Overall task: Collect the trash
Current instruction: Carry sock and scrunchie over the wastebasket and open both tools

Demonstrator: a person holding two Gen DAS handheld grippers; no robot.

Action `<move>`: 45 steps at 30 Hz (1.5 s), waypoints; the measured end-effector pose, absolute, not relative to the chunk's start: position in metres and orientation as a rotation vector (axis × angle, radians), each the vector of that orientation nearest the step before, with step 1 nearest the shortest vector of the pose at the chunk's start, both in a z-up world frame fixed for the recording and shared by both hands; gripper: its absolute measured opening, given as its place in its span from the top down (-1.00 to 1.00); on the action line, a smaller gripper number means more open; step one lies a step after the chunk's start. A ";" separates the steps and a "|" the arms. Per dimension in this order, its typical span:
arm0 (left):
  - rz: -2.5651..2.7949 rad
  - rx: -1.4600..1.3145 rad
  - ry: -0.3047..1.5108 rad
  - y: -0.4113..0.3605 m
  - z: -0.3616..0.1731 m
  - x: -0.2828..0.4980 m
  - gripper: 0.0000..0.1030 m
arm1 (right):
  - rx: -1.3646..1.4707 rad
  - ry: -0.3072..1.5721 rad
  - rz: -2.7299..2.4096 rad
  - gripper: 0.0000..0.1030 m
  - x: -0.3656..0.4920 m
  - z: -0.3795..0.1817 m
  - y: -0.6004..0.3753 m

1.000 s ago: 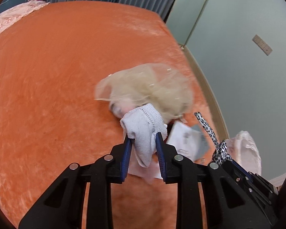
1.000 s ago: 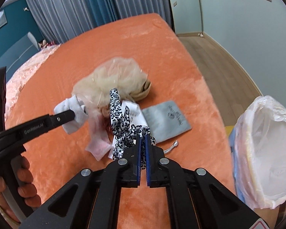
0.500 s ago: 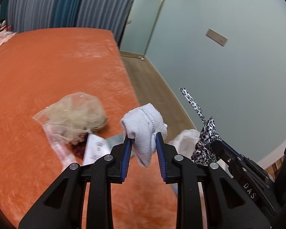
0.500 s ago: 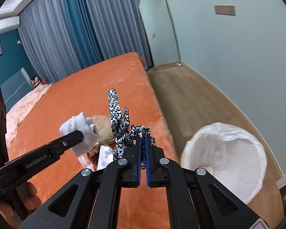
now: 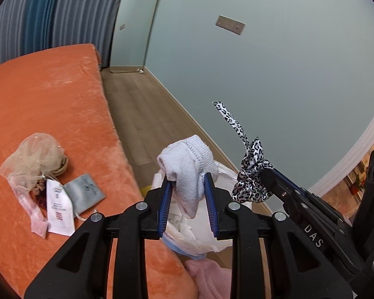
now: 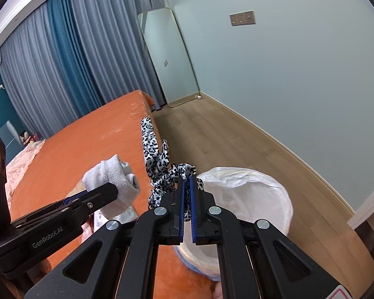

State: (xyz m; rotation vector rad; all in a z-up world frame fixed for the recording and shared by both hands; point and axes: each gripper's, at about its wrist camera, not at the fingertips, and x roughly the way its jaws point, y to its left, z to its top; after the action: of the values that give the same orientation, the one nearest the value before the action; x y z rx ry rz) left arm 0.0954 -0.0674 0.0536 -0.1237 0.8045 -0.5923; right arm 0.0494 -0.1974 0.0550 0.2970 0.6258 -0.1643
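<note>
The left tongs (image 5: 188, 194) are clenched on a white sock (image 5: 187, 172), and the sock hangs down between the two blue pads. The right tongs (image 6: 186, 204) are squeezed tight on a leopard-print hair tie (image 6: 162, 172), with one long tail of it sticking up. Both things are held up in the air, not resting on anything, so they can be carried and dropped.

The trash bin (image 6: 251, 199) with its white bag is the place to go. It stands on the wood floor, right beside the edge of the bed (image 5: 49, 99). The sock is just above the bin's near side, and the hair tie is over the bin's rim. I think they are held this high so they clear the rim and fall straight in.

More trash is left on the bed, a bit away from the bin: a beige net pouf (image 5: 35, 159), a white paper tag (image 5: 58, 209), a gray pouch (image 5: 84, 194) and a pink wrapper (image 5: 35, 214).

A second ago both tongs were low over that pile on the bed, and the bin was off to the side. Now they have swung away from the pile and up over the bin, with the same grip on the sock and the hair tie
</note>
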 end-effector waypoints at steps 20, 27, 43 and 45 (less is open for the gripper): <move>-0.702 -0.066 0.861 -0.129 0.035 0.092 0.47 | 0.357 0.629 -0.245 0.93 0.024 0.042 -0.241; -0.705 -0.071 0.852 -0.132 0.036 0.092 0.32 | 0.354 0.631 -0.263 0.75 0.024 0.043 -0.242; -0.651 -0.088 0.850 -0.114 0.038 0.096 0.17 | 0.331 0.651 -0.259 0.36 0.032 0.040 -0.241; -0.644 -0.092 0.848 -0.110 0.038 0.097 0.16 | 0.333 0.651 -0.258 0.36 0.033 0.039 -0.241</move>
State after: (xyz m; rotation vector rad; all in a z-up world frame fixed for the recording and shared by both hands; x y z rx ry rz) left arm 0.0968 -0.1103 0.0379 -0.0918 0.8485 -0.6441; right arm 0.0328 -0.2407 0.0395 0.3330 0.6508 -0.2577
